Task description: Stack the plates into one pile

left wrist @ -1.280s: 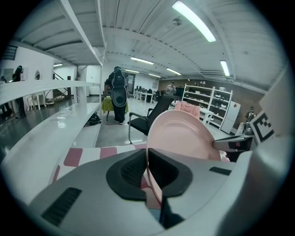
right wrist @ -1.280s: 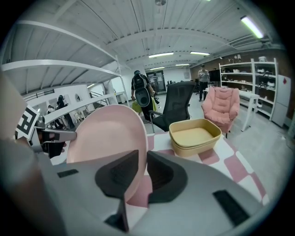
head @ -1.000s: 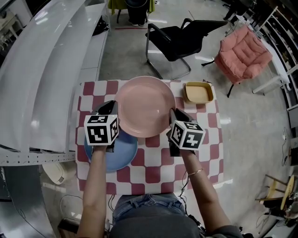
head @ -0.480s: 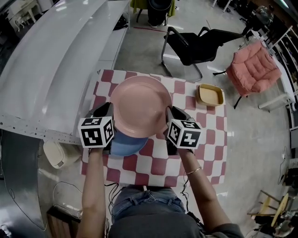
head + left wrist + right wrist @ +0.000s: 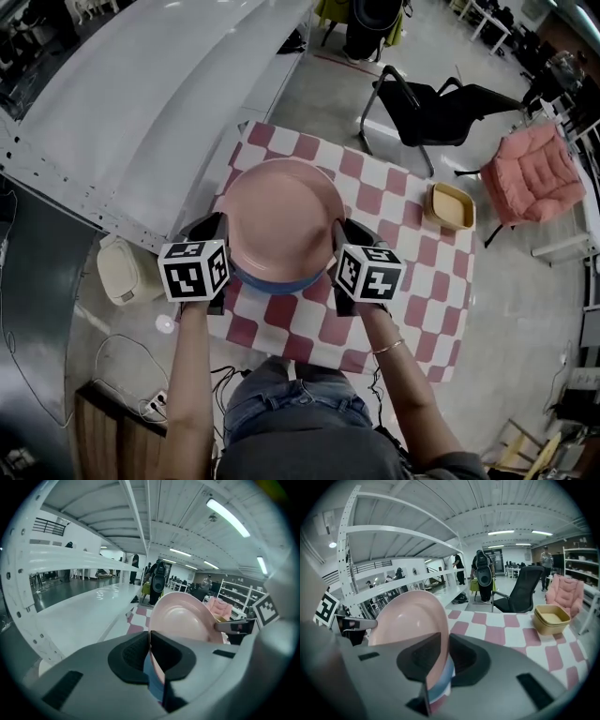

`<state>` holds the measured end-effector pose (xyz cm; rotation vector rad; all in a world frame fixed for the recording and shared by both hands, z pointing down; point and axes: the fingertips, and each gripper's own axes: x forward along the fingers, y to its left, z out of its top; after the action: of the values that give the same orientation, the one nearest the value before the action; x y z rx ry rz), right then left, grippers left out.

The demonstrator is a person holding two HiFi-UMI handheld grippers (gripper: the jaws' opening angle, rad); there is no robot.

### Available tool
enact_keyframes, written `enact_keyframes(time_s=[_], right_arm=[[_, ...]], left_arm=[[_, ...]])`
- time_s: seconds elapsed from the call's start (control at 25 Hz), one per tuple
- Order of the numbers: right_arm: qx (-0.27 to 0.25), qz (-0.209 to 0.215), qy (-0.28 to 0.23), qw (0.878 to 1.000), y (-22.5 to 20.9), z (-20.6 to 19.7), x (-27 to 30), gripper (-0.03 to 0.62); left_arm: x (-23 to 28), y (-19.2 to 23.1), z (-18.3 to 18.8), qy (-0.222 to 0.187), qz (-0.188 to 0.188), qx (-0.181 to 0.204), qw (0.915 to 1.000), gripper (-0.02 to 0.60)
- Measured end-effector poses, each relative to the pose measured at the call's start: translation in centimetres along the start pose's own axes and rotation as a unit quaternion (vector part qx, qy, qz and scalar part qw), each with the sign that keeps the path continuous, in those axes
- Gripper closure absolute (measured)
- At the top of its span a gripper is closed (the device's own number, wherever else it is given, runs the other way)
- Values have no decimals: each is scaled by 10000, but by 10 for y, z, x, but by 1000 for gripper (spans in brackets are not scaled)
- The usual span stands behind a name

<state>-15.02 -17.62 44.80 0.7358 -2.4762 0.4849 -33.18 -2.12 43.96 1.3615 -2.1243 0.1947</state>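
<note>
A pink plate (image 5: 279,220) is held by its two side rims over the checkered table (image 5: 394,272). My left gripper (image 5: 221,240) is shut on its left rim and my right gripper (image 5: 338,242) is shut on its right rim. Under it lies a blue plate (image 5: 277,282), showing only as a thin crescent at the near edge. Whether the two plates touch cannot be made out. In the left gripper view the pink plate (image 5: 180,618) runs between the pads with blue plate (image 5: 151,676) below. The right gripper view shows the same pink plate (image 5: 410,618) over blue plate (image 5: 440,689).
A yellow square bowl (image 5: 450,206) sits at the table's far right. A long white bench (image 5: 150,112) runs along the left side. A black chair (image 5: 441,103) and a pink cushioned seat (image 5: 530,173) stand beyond the table. A cream container (image 5: 122,272) lies on the floor at left.
Both grippers carried the pink plate toward the near left, over the blue plate. A second ago much of the blue plate showed; now only a sliver does.
</note>
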Motion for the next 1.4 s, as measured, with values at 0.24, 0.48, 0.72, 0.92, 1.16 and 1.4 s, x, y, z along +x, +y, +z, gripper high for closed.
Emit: enact_keyframes(time_s=[0.24, 0.48, 0.72, 0.92, 1.16, 1.4], right_arm=[[-113, 130, 142, 9998, 19, -18, 11, 528], [-183, 104, 115, 9997, 18, -30, 17, 528], [-252, -13, 55, 9997, 7, -34, 21, 528], [-532, -138, 131, 9984, 1, -43, 27, 528], [-529, -119, 187, 9984, -2, -46, 33, 530], [-540, -134, 288, 9980, -4, -49, 40, 530]], left_arm=[[-11, 20, -28, -6, 189, -231, 9996, 552], [-9, 23, -43, -184, 293, -410, 9986, 552], [0, 17, -47, -232, 277, -401, 9985, 552], [8, 15, -53, -193, 358, -317, 9987, 552], [15, 15, -59, -75, 379, -338, 9987, 552], [21, 17, -63, 60, 394, -322, 9987, 551]])
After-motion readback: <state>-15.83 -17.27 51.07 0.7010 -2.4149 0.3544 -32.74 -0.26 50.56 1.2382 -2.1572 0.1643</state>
